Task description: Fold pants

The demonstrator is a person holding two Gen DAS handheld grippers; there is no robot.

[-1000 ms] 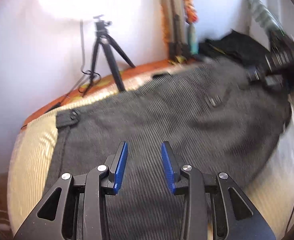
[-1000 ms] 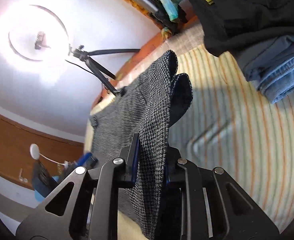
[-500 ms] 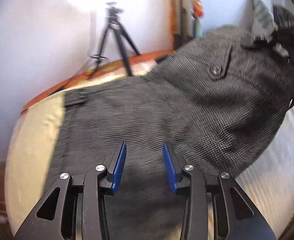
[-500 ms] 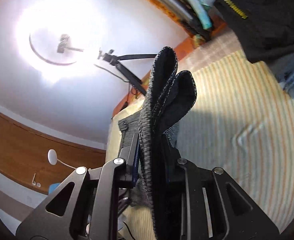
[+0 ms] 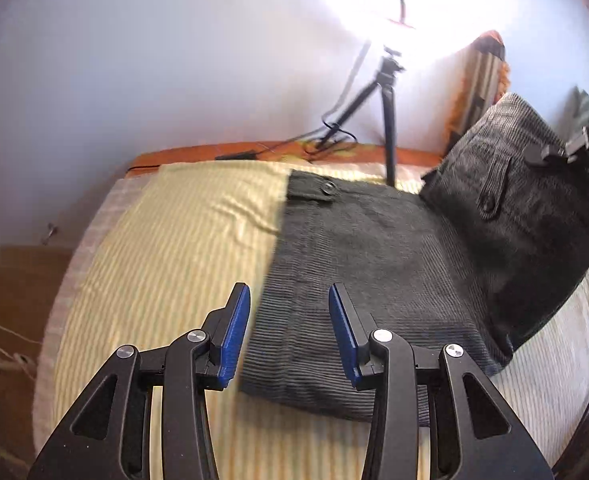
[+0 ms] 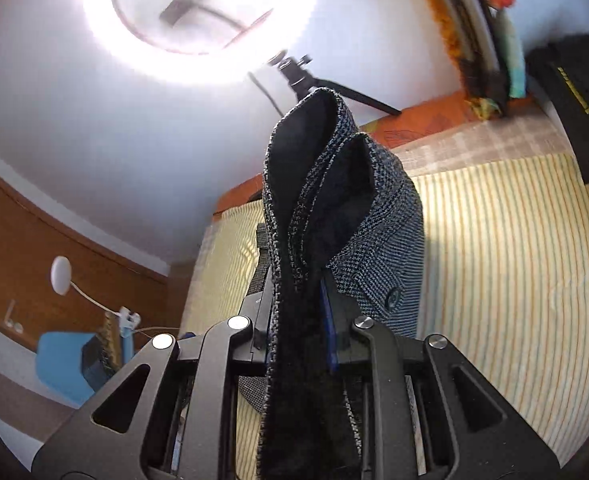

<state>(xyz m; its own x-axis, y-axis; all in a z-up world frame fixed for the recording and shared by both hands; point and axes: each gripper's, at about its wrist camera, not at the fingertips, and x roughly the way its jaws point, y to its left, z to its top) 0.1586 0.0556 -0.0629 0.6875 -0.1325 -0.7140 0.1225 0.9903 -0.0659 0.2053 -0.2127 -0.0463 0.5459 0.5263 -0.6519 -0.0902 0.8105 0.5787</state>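
Lifted higher than a second ago, the pants' (image 5: 374, 264) right end now hangs from the right claw (image 6: 300, 320), clenched on the grey fabric; the rest lies on the striped bed (image 5: 166, 248). At left, the left claw (image 5: 289, 334) is opening, empty, above the pants' near edge.

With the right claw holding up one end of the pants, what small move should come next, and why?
Probably carry the right claw across and lower its raised end onto the flat part of the pants. That end is pinched and lifted off the bed, while the left claw, jaws opening, holds nothing.
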